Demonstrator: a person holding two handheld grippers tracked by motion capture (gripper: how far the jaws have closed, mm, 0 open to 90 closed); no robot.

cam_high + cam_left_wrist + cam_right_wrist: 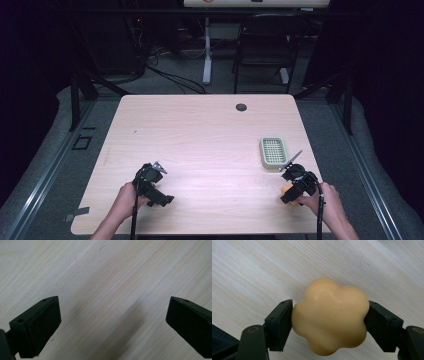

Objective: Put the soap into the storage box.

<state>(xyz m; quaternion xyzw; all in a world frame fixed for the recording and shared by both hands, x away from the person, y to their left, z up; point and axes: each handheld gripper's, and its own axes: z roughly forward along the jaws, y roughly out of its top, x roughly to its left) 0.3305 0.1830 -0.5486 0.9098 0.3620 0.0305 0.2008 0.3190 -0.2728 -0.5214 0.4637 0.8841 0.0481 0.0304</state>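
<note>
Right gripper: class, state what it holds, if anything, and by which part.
The right gripper is shut on the yellow flower-shaped soap, one pad on each of two opposite sides of its lobed edge.

L claw [161,186] jaws wide apart, low over table; R claw [295,186] jaws clamped tight, both hands gripping.

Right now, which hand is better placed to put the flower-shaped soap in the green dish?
Right. The right gripper already clamps the soap beside the dish; the left gripper is open across the table.
</note>
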